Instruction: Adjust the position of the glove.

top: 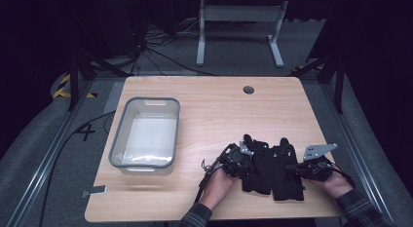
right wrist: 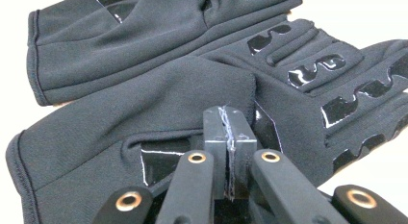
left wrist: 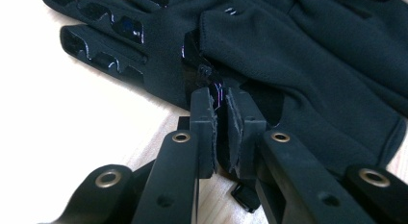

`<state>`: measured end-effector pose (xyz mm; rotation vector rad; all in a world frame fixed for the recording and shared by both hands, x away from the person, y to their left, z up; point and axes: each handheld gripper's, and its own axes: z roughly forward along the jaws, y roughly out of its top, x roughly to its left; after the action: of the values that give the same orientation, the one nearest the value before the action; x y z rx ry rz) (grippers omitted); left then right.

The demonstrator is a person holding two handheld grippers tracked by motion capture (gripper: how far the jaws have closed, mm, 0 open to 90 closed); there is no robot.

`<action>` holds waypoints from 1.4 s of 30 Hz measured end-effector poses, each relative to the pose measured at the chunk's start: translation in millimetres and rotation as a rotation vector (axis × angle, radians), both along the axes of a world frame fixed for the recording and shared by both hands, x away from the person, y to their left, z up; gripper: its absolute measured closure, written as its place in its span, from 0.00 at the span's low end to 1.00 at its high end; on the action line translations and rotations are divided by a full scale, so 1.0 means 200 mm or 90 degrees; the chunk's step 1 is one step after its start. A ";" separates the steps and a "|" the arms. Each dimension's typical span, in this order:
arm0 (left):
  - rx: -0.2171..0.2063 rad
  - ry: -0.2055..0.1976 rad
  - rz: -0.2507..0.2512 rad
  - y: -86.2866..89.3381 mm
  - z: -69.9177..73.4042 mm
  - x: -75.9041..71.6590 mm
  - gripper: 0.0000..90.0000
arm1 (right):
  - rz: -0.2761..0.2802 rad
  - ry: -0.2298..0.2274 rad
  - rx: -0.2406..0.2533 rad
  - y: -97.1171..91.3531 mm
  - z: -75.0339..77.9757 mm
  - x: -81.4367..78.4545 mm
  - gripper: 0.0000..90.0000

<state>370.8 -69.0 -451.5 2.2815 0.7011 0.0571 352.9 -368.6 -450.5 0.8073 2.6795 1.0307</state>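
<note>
Lying side by side on the near right part of the desk (top: 209,98), two black gloves sit between the person's hands, fingers pointing to the far side. The left glove (top: 256,164) touches the right glove (top: 286,172) along their inner edges. The left gripper (top: 242,158) comes in from the left and has its pads nearly together on a fold of the left glove's edge; in the left gripper view a thin pinch of black fabric sits between the pads (left wrist: 204,119), which press on it. The right gripper (top: 292,165) comes in from the right, pads squeezed tight together at a raised fold of the right glove (right wrist: 144,123); whether any fabric is caught between them cannot be told. Glossy grip patches show on both gloves' fingers. A grey plastic bin (top: 118,132) stands well apart on the desk's left side.
</note>
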 end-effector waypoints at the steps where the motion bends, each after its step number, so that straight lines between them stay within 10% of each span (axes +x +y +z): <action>1: -0.001 0.003 -0.002 0.01 0.01 0.00 0.91 | -0.001 0.001 0.000 0.00 0.00 0.00 1.00; 42: -0.030 0.011 0.008 0.12 0.18 0.00 0.91 | 0.022 -0.004 0.014 0.18 -0.01 0.11 1.00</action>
<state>371.2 -44.6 -415.9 2.2352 0.7181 0.0267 375.5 -331.6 -453.3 0.7622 2.6906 1.0712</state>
